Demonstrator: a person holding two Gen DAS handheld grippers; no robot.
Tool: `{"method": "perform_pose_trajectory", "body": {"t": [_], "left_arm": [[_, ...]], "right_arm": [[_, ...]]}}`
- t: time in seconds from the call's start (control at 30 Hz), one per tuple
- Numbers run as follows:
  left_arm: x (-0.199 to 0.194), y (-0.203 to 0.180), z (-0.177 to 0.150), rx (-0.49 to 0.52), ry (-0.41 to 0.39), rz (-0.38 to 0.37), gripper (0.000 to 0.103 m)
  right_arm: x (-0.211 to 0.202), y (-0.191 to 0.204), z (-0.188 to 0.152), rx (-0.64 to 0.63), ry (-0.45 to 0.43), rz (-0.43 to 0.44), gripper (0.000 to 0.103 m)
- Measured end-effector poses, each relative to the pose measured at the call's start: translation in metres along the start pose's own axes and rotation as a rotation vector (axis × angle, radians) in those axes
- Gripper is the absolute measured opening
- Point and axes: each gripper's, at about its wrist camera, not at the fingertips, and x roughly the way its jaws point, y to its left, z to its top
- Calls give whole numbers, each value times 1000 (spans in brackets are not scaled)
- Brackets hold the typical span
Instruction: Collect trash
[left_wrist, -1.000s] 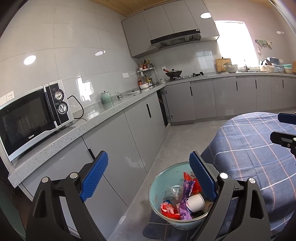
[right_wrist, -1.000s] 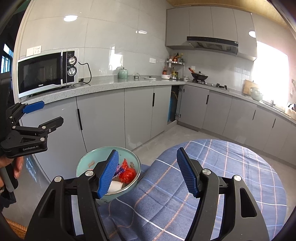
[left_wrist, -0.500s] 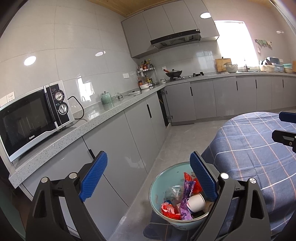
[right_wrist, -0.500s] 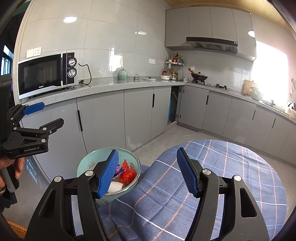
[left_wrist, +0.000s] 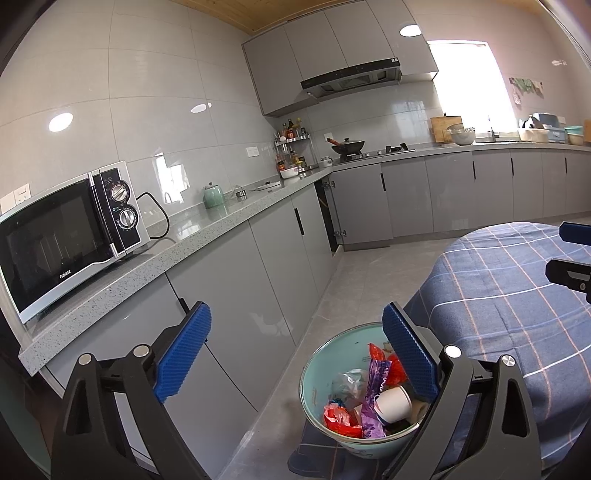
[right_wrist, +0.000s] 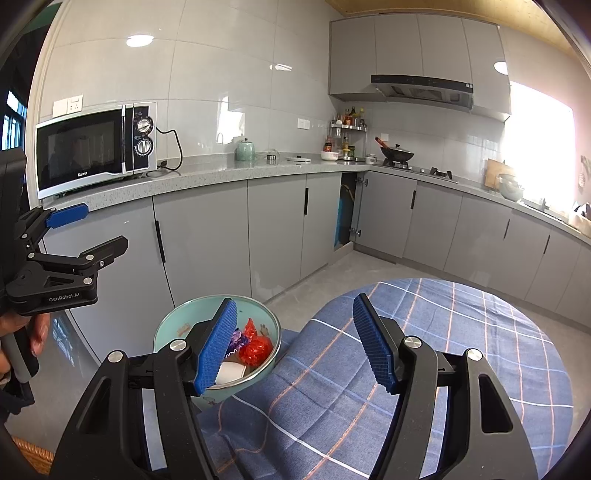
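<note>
Trash (left_wrist: 373, 402) heaped in teal bin (left_wrist: 314, 380) at table (right_wrist: 461, 354) edge, likely for easy drops; left gripper (left_wrist: 295, 354) and right gripper (right_wrist: 295, 343) above bin, both spread, empty

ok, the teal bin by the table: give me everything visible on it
The bin is a round, pale teal, smooth-walled container, open-topped and upright beside the blue plaid tablecloth, whose edge it seems to touch. Inside lie a white paper cup on its side, red and purple wrappers and clear plastic. Its base is hidden. Both the left tool and the right tool are open above it, neither touching.
</note>
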Motion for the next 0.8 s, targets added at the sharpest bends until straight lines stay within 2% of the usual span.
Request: {"method": "perform_pose_trajectory", "body": {"t": [0.07, 0.13, 0.43, 0.8], "left_arm": [[0, 0, 0, 1, 0, 1, 93], [0, 1, 0, 1, 1, 1, 93], [0, 0, 0, 12, -2, 8, 97], [2, -4, 1, 30, -1, 31, 97]], "right_arm": [[-1, 0, 0, 0, -2, 0, 67], [-2, 1, -1, 0, -13, -6, 76], [-7, 0, 1, 5, -34, -11, 76], [-8, -1, -1, 4, -35, -16, 76]]}}
